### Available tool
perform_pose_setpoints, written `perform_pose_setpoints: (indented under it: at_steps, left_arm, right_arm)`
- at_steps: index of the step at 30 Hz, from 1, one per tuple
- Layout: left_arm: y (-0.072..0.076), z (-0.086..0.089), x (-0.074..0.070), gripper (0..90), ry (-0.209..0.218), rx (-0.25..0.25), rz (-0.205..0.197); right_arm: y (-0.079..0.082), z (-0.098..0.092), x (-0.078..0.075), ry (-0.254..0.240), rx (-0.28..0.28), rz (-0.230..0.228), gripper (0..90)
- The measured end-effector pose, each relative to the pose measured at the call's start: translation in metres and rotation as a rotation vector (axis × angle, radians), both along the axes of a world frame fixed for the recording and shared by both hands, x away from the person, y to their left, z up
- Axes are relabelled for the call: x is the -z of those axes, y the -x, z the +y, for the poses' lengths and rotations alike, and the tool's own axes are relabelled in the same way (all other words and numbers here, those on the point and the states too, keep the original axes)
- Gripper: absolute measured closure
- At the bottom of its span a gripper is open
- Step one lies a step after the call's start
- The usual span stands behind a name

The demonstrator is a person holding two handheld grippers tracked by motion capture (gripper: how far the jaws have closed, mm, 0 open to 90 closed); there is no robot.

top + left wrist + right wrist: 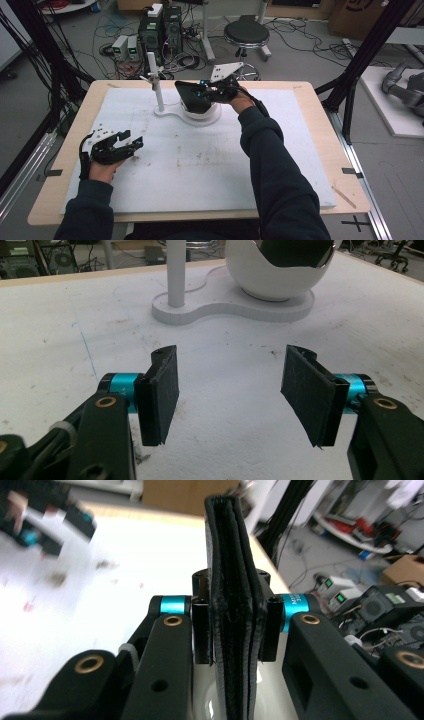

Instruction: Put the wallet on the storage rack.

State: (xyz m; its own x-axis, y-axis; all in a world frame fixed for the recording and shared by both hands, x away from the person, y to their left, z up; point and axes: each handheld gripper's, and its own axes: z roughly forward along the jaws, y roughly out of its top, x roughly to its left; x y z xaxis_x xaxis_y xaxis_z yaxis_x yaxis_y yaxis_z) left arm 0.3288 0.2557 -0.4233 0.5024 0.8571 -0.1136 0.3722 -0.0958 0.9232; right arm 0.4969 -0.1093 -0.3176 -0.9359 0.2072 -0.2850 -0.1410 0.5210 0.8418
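One black wallet (232, 605) is clamped edge-up between the pads of the right gripper (202, 92), directly over one white bowl (216, 111) on a stand with one upright post (156, 82). Lowering and release into the bowl are judged next. The left gripper (230, 390) is rested apart, its jaws parted around nothing.

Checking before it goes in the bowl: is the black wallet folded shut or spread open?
Folded shut: the black wallet shows stacked layers pressed together edge-on between the right gripper pads.
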Motion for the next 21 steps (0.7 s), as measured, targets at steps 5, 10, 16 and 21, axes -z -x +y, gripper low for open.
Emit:
perform_pose_setpoints:
  at_steps: [5,10,16,21]
  left_arm:
    - [0.0,-0.001,-0.001,39.7,0.0,0.001,0.0]
    - [0.0,-0.003,-0.002,39.6,0.0,0.005,-0.002]
    - [-0.001,-0.003,-0.002,39.6,0.001,0.006,-0.002]
    - [-0.001,-0.003,-0.002,39.6,0.007,0.009,-0.003]
  right_arm:
    - [0.014,0.002,0.005,0.036,-0.025,0.011,69.8]
    - [0.027,-0.002,0.014,0.054,-0.015,0.007,65.3]
    - [0.031,-0.007,0.025,0.021,0.016,0.052,60.4]
    - [0.034,-0.005,0.028,0.041,0.046,0.115,48.1]
